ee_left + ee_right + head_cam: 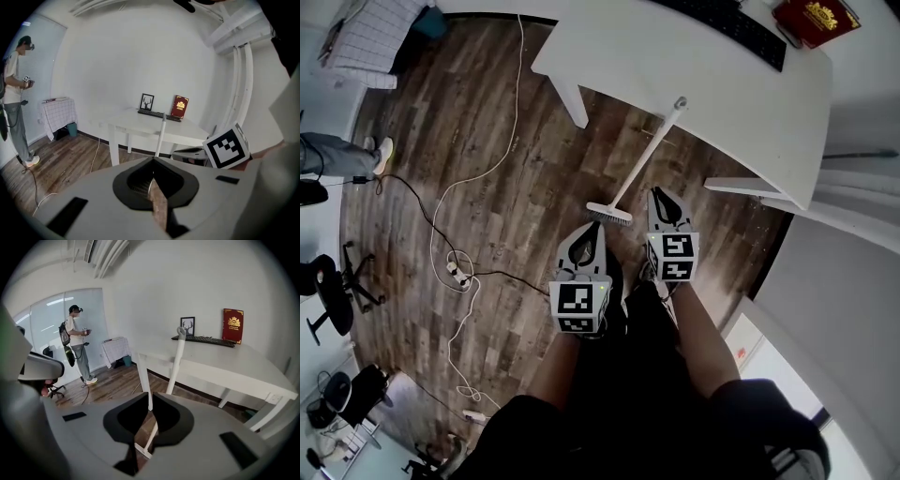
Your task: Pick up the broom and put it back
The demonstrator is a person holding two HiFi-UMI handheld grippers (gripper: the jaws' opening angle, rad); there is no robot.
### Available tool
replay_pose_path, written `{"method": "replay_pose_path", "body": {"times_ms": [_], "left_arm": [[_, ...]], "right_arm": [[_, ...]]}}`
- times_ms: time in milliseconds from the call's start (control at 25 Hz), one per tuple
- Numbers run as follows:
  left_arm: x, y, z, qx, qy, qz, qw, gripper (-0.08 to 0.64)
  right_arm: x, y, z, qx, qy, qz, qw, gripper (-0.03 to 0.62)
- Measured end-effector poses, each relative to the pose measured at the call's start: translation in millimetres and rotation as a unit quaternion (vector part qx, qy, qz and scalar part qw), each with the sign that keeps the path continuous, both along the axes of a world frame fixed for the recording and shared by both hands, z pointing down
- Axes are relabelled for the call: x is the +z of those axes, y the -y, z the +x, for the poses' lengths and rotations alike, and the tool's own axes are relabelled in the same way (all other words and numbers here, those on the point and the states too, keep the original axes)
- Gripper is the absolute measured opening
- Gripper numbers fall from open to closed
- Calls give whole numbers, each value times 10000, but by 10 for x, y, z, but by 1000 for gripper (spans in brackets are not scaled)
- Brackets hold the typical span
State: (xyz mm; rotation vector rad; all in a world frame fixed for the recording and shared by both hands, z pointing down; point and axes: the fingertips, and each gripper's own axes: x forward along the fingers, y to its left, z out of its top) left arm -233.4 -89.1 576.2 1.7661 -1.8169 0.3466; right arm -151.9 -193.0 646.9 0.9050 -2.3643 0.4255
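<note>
Broom (161, 136) bristles behind left claw (153, 158); book (817, 19) edge-cropped

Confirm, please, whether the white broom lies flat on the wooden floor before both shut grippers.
Not flat: the white broom leans against the white table, only its head on the wooden floor, before the shut left gripper and right gripper, as the head view shows.

White broom (643, 161) leans (head on floor (487, 122)) against the table (675, 56) edge.
</note>
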Motion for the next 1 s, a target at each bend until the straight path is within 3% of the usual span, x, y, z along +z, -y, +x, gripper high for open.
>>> {"method": "replay_pose_path", "body": {"times_ms": [200,320,360,560,1000], "left_arm": [[161,106,35,304,-191,-160,9992,2],[245,199,-42,411,-179,-235,9987,2],[265,247,-70,404,-196,-241,9987,2],[303,419,-100,662,-161,-220,9974,2],[923,795,-193,1367,203,-647,9883,2]], "right_arm": [[275,91,-52,358,-23,-163,9992,30],[481,196,-98,599,50,-343,9976,135],[563,241,-102,680,46,-409,9968,143],[839,411,-104,1095,3,-567,9924,146],[1368,815,-194,1159,-340,-622,9907,179]]}}
